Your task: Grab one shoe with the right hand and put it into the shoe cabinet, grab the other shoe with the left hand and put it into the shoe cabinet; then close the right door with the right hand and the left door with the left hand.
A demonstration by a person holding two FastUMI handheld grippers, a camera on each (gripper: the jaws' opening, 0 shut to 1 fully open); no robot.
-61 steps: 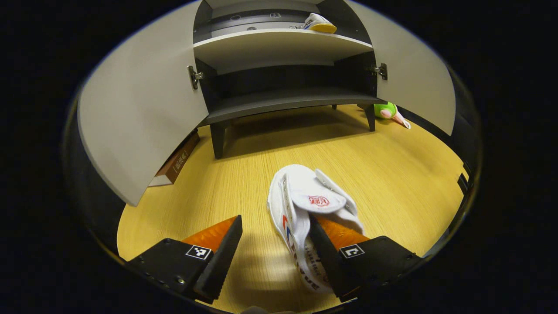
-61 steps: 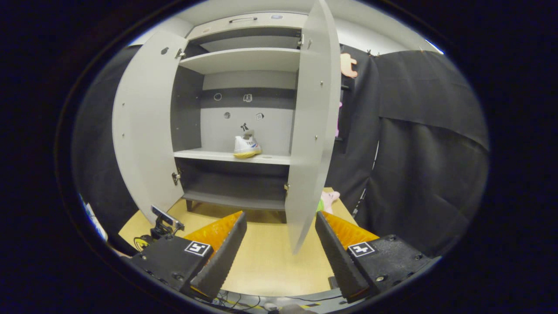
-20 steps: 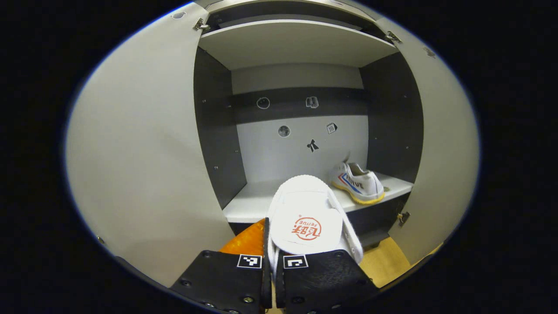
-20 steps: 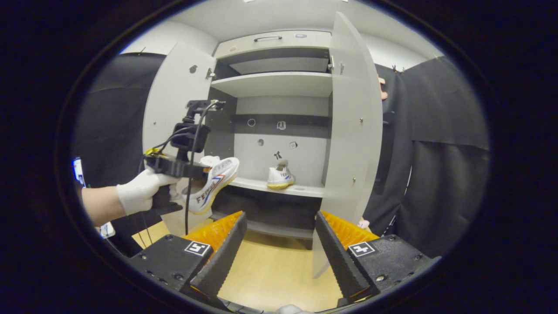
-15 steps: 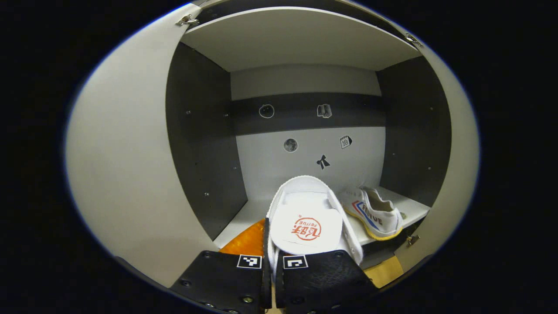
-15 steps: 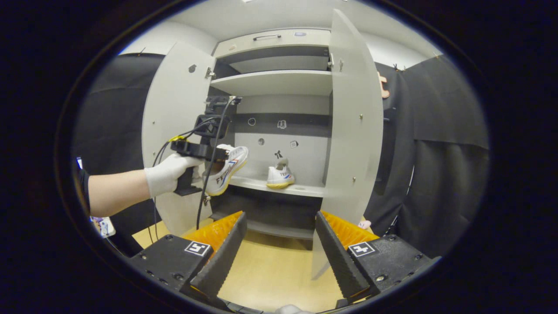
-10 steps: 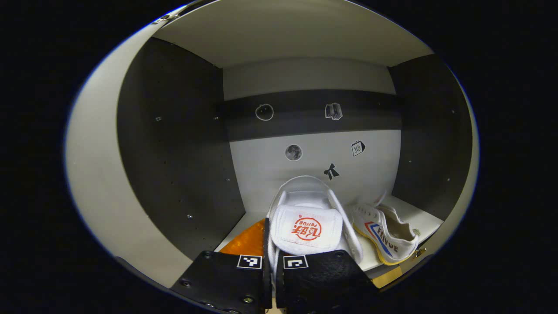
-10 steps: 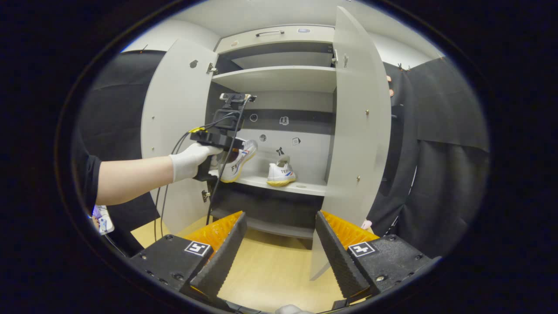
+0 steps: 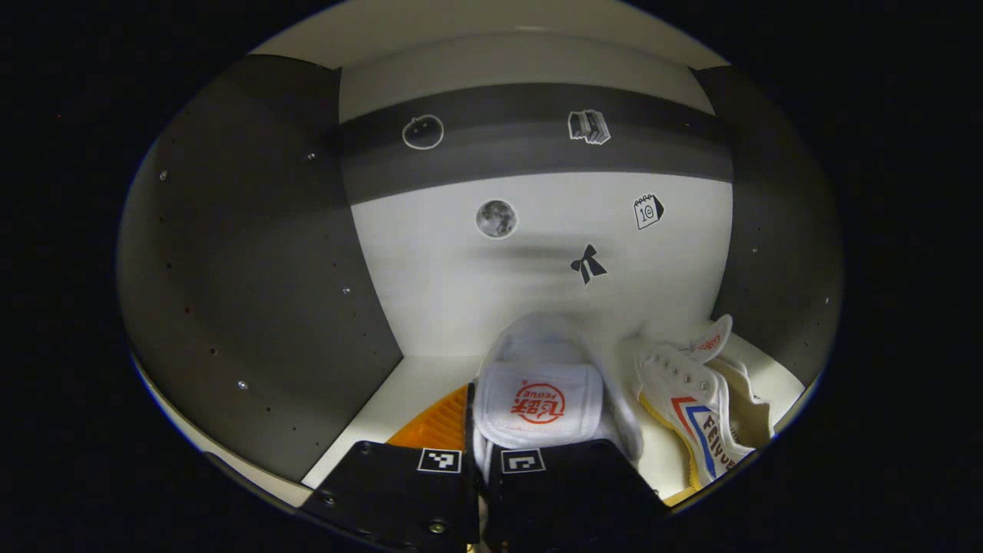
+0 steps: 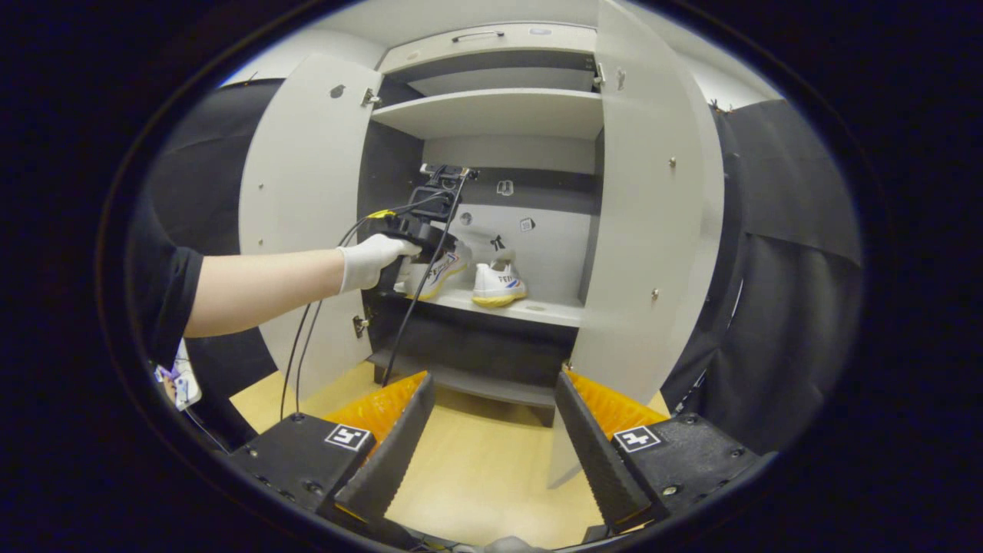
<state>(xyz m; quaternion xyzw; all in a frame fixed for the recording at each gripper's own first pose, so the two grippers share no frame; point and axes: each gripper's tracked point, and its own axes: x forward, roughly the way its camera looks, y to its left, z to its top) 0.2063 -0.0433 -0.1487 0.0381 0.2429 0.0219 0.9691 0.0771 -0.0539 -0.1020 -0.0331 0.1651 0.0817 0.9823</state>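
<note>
My left gripper (image 9: 480, 468) is shut on a white shoe (image 9: 537, 384) with a red logo on its tongue. It holds the shoe inside the cabinet, over the left part of the white middle shelf (image 9: 399, 380), toe towards the back wall. I cannot tell whether the sole rests on the shelf. The other white shoe (image 9: 699, 407) lies on the shelf just to its right. In the right gripper view a gloved hand (image 10: 369, 257) holds the left gripper (image 10: 422, 223) and its shoe (image 10: 441, 270) beside the placed shoe (image 10: 498, 284). My right gripper (image 10: 491, 438) stands open, back from the cabinet.
Both cabinet doors stand open: the left door (image 10: 299, 192) and the right door (image 10: 645, 230), whose edge is close ahead of my right gripper. A wooden floor (image 10: 476, 468) lies below. Black cloth (image 10: 768, 269) hangs on the right. The person's arm (image 10: 253, 280) crosses from the left.
My left gripper lifted the shoe from the floor and carried it deep into the cabinet beside the other shoe. My right gripper stayed open and drifted slightly nearer the right door.
</note>
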